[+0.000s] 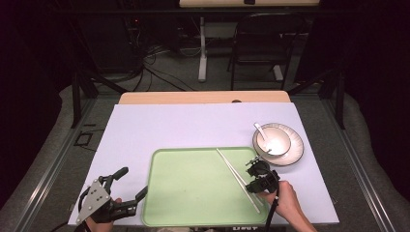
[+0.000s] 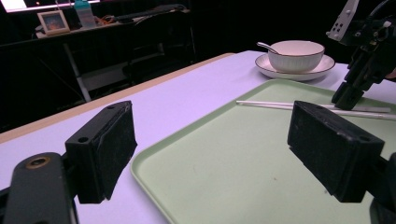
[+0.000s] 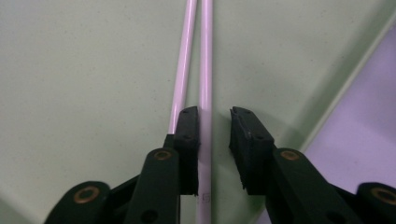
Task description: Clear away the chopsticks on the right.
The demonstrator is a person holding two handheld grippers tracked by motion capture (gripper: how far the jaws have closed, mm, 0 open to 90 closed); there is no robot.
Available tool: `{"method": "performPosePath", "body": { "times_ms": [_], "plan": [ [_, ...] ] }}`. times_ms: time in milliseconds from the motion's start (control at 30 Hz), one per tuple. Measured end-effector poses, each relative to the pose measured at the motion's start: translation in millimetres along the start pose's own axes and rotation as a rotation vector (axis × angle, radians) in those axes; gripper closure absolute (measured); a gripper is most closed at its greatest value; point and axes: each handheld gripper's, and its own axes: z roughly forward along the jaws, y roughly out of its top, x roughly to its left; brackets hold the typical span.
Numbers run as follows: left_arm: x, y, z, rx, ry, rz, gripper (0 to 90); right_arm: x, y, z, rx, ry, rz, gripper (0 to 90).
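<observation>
While hovering over the right side of the green tray (image 1: 193, 186), right gripper (image 1: 255, 186) down on the pair of white chopsticks (image 1: 237, 178), which lie diagonally across the tray's right half from near its far edge toward the near right corner. Left gripper (image 1: 129, 182) parked at the tray's near left corner, over the lavender table cover (image 1: 193, 125), jaws spread, holding nothing. Bowl (image 1: 273, 140) with spoon (image 1: 259, 129) on a plate (image 1: 295, 150) past the tray's far right corner, off the tray. Left gripper view: own jaws wide apart and empty, tray (image 2: 210, 158) rim between them, chopsticks (image 2: 280, 105) flat on the tray beyond, right gripper (image 2: 348, 95) tip down at them, bowl (image 2: 296, 55) and plate (image 2: 322, 67) farther back. Right gripper view: jaws part open, straddling one chopstick (image 3: 205, 70); other chopstick (image 3: 184, 60) just outside the left jaw. No squeeze yet, stick flat on the tray (image 3: 84, 84). Judgement: early stage, grasp lined up but not closed; pinch, lift and whatever placement follows all left to do. Likely only one stick caught unless jaws shift over both.
</observation>
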Motion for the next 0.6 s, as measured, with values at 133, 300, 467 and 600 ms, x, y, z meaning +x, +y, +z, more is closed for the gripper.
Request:
{"method": "performPosePath", "body": {
  "times_ms": [133, 300, 467, 600],
  "plan": [
    [0.0, -0.2, 0.4, 0.0, 0.0, -0.003, 15.3, 0.0, -1.9, 0.1, -0.025, -0.006, -0.016, 65.8],
    [0.2, -0.2, 0.4, -0.001, -0.001, -0.004, 15.3, -4.8, -3.1, -12.0, -0.09, -0.017, -0.077, 39.8],
    [0.2, -0.3, 0.5, -0.001, 0.001, -0.004, 15.3, -10.3, -4.8, -38.4, -0.183, -0.019, -0.156, 22.7],
    [0.9, -0.8, 0.7, -0.001, 0.007, -0.005, 15.3, -11.8, -11.4, -61.0, -0.315, -0.031, -0.216, 13.2]
  ]
}}
